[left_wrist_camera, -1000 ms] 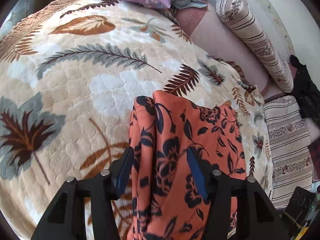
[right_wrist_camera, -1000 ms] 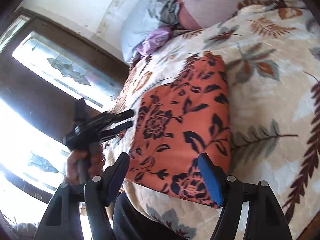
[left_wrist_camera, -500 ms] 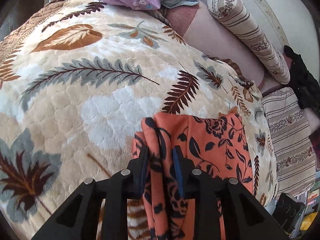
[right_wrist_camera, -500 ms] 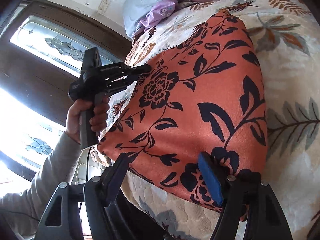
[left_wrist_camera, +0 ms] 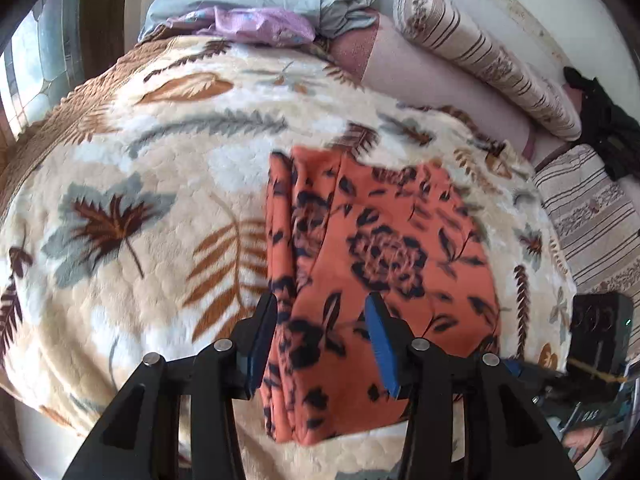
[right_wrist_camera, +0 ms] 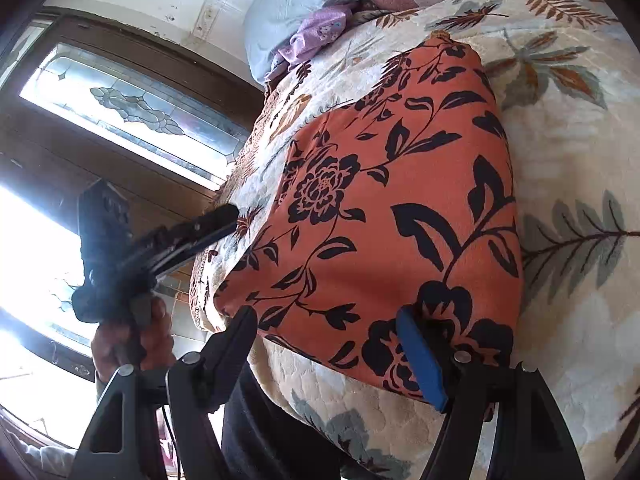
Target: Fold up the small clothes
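An orange garment with a dark floral print [left_wrist_camera: 384, 256] lies folded flat on the leaf-patterned blanket [left_wrist_camera: 132, 208]; its left edge shows several stacked folds. My left gripper [left_wrist_camera: 322, 340] is open and hovers above the garment's near left part, holding nothing. In the right wrist view the same garment [right_wrist_camera: 384, 208] fills the middle. My right gripper [right_wrist_camera: 332, 348] is open at the garment's near edge, empty. The left gripper also shows in the right wrist view [right_wrist_camera: 216, 220], held in a hand, just off the garment's left side.
A grey and purple pile of clothes [left_wrist_camera: 264, 8] lies at the head of the bed. A striped bolster [left_wrist_camera: 480, 52] and a striped cushion [left_wrist_camera: 596, 216] lie to the right. A stained-glass window [right_wrist_camera: 132, 112] stands beyond the bed.
My left gripper was shut on the garment's left folded edge half a second ago; it has opened, let go and pulled back. The right gripper stays open at the near edge.
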Motion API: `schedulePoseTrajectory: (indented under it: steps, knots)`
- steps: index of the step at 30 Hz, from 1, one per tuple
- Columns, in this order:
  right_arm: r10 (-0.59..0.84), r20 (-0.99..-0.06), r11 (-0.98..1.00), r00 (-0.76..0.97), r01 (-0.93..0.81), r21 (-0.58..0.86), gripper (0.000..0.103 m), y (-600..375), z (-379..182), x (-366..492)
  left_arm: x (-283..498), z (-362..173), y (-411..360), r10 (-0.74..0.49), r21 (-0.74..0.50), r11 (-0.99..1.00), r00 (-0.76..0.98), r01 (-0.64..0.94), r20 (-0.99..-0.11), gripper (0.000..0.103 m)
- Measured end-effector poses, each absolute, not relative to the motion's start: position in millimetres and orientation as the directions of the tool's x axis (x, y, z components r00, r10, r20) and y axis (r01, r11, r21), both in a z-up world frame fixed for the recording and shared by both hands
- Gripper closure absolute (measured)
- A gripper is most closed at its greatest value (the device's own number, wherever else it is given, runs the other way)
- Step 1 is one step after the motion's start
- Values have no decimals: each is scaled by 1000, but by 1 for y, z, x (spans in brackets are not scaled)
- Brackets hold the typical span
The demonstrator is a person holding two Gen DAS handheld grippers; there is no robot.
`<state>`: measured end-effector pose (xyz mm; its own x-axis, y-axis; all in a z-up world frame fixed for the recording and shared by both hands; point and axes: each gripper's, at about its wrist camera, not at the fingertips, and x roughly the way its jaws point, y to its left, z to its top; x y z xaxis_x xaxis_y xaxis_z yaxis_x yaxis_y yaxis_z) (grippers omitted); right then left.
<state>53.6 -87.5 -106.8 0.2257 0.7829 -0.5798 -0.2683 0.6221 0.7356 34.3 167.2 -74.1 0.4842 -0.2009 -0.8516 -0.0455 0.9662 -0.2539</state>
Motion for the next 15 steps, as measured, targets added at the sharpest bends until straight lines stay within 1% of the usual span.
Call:
schedulePoseTrajectory:
  steps: [1,3,5,9,11,12,15]
  knots:
    - [782,-582,623,223,-264,736,28,-87,-110,53,31,-92,166,-165,-217,973,432,-73,-886,57]
    - [787,-577,617,220,-249,747,28,-88,-114,54,26,-115,168,-166,-223,969,395,-104,-904,57]
    - [793,-566,608,223,-235,759,28,-93,-111,53,17,-108,169,-157,-229,966,431,-120,-889,56]
    - [790,-559,609,251,-224,761,28,-105,-103,51,15,-95,160,-107,-174,979,455,-110,-884,55]
    - [788,-555,610,267,-213,763,27,-113,-100,49,13,-90,157,-89,-155,982,468,-104,-879,48]
    - [788,-551,608,276,-203,768,27,-118,-99,48,12,-88,156,-82,-148,984,475,-103,-876,42]
    - [782,-542,606,308,-168,778,21,-133,-97,49,9,-81,154,-63,-125,988,498,-93,-865,40]
